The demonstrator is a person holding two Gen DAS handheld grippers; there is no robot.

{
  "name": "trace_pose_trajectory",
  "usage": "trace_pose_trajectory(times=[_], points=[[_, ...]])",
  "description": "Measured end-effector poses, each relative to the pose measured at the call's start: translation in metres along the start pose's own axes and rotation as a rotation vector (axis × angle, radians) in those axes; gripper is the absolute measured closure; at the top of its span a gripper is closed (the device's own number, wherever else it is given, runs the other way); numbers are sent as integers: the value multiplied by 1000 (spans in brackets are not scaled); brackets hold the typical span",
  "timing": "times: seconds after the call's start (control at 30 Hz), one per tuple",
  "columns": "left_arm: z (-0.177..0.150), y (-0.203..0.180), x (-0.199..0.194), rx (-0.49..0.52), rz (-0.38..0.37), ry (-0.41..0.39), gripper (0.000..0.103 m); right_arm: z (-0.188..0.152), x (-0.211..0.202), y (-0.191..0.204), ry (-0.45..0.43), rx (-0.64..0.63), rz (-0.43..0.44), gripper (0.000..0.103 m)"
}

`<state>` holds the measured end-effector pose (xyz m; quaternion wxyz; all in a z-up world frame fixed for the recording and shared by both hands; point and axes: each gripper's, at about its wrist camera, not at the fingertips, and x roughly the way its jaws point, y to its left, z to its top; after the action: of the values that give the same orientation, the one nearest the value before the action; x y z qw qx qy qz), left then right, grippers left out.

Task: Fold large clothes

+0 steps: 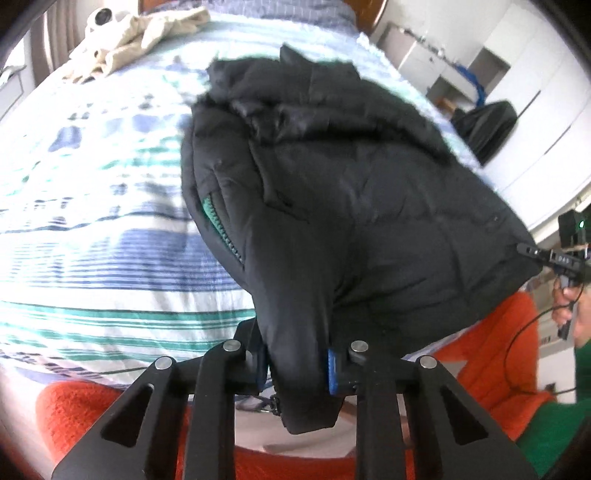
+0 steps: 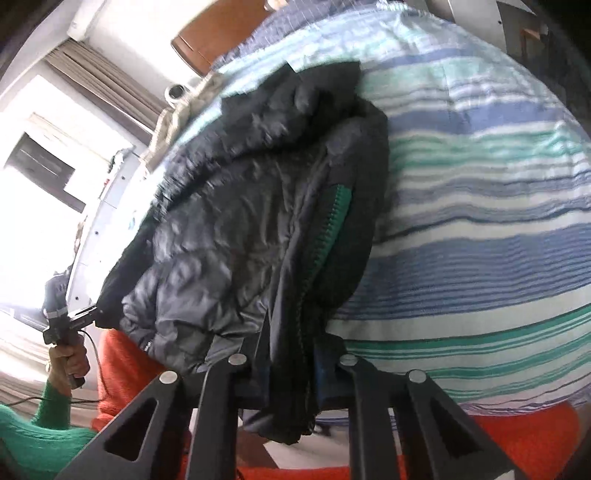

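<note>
A black puffer jacket (image 1: 351, 192) with a green zipper (image 1: 218, 225) and fur-trimmed hood lies on the striped bed (image 1: 92, 229). My left gripper (image 1: 297, 363) is shut on the jacket's near hem corner. The right gripper (image 1: 535, 253) shows at the right edge of the left wrist view, pinching the other hem corner. In the right wrist view my right gripper (image 2: 291, 367) is shut on the jacket (image 2: 229, 229) beside its green zipper (image 2: 332, 221). The left gripper (image 2: 86, 314) shows there at the far left, holding the hem.
A beige garment and plush toy (image 1: 125, 33) lie at the bed's far end. An orange blanket (image 1: 491, 354) covers the bed's near edge. A white cabinet (image 1: 517, 74) and a black bag (image 1: 484, 125) stand to the right. A window with curtains (image 2: 74, 129) is to the left.
</note>
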<state>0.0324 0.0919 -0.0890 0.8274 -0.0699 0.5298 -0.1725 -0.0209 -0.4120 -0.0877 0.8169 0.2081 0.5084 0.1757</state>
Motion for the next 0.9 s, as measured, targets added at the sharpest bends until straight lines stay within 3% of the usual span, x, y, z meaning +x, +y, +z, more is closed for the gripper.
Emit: trace_pose_trajectory(times=[0.13,0.3,0.43,0.57,0.63,0.7,0.8,0.9], points=[[-1,-5,-30,3,-25,-21,81,-5,-36,7,-20,-6,39,87],[-42,-11,-66,3,-40,34,82,-45,-80,20,13,49,98,87],[-63,-15,-125,-28,-108,24,82,-71,-131,38,-17,125,203,87],[-19,-9,-183,-73,-168,-149,83,-42,-162,64,-132,82,274,87],[12,-1,-181,-94,-191,-208,83,-11,-158,65,-178,41,284,87],[48,13,-161,-129,-189,-243,83,31,-137,55,-210,37,289,87],[110,41,-98,-191,-214,-265,82,88,-82,26,-223,102,301,87],[146,58,-38,-202,-198,-264,77,125,-18,-1,-208,170,268,87]])
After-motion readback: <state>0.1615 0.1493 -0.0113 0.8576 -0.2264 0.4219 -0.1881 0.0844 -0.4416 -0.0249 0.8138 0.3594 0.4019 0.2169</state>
